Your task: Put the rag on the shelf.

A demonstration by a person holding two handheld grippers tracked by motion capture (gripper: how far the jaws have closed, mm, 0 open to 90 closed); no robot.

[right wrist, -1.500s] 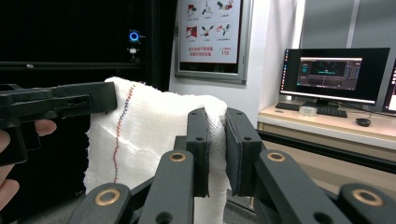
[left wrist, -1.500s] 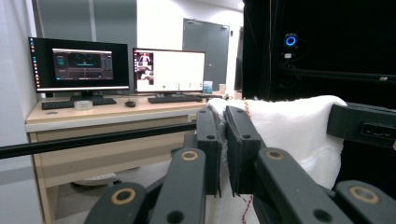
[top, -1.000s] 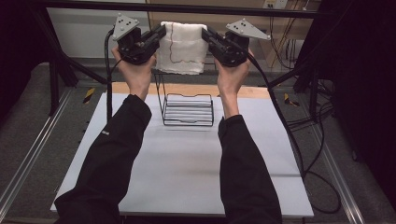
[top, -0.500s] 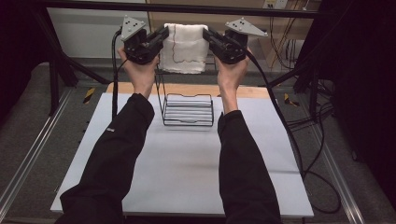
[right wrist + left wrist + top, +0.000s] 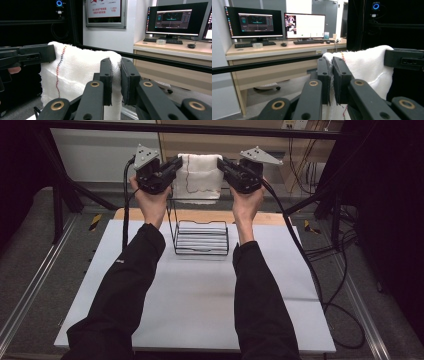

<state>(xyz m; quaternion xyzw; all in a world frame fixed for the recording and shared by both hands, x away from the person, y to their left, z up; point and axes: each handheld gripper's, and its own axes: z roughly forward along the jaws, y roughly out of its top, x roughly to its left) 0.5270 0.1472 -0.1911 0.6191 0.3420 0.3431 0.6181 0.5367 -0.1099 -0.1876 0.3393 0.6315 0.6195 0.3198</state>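
Count's pretty short: one white cloth (image 5: 200, 175), one wire rack (image 5: 201, 237), one table (image 5: 190, 320), two grippers, left (image 5: 175, 166) and right (image 5: 223, 165). Further back there's one desk (image 5: 274, 51) with two monitors (image 5: 253, 23) and two keyboards (image 5: 249, 44).

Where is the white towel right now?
In the high view the white towel hangs stretched between the left gripper and right gripper, each pinching an upper corner, held up beyond the black wire rack.
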